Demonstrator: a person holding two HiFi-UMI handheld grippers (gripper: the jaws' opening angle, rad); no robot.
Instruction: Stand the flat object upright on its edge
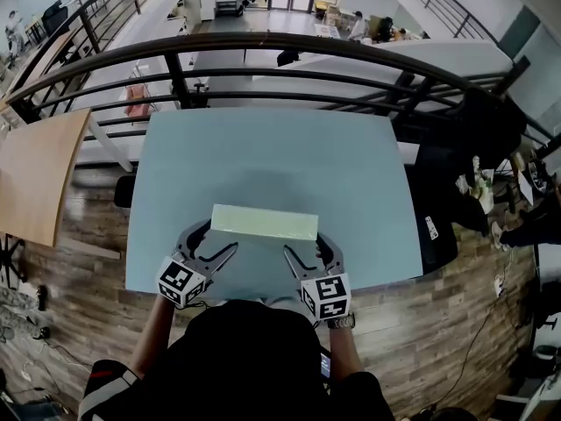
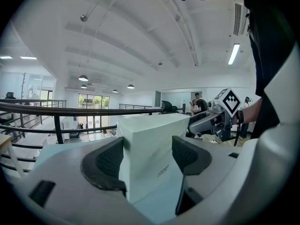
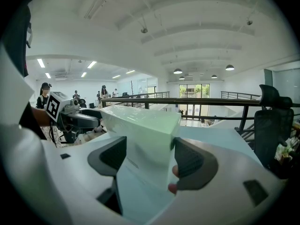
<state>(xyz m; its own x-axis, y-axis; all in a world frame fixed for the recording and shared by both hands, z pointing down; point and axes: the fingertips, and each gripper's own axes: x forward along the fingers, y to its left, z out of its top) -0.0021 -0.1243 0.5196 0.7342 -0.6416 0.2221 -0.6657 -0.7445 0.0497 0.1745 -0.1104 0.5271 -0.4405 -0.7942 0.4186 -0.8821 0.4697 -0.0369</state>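
Note:
A pale green flat box (image 1: 264, 222) stands on its long edge near the front of the light blue table (image 1: 263, 147). My left gripper (image 1: 221, 237) is shut on the box's left end and my right gripper (image 1: 303, 244) on its right end. In the left gripper view the box (image 2: 150, 149) fills the gap and both dark pads (image 2: 110, 161) press its sides, at my left gripper (image 2: 147, 156). The right gripper view shows the box (image 3: 140, 139) wedged between the pads (image 3: 190, 161) of my right gripper (image 3: 147, 159). Each gripper sees the other at the box's far end.
A dark metal railing (image 1: 263, 46) curves behind the table's far edge, with a drop to a lower floor beyond. A wooden tabletop (image 1: 39, 174) lies to the left and dark clutter (image 1: 447, 200) to the right. The person's body is close to the table's front edge.

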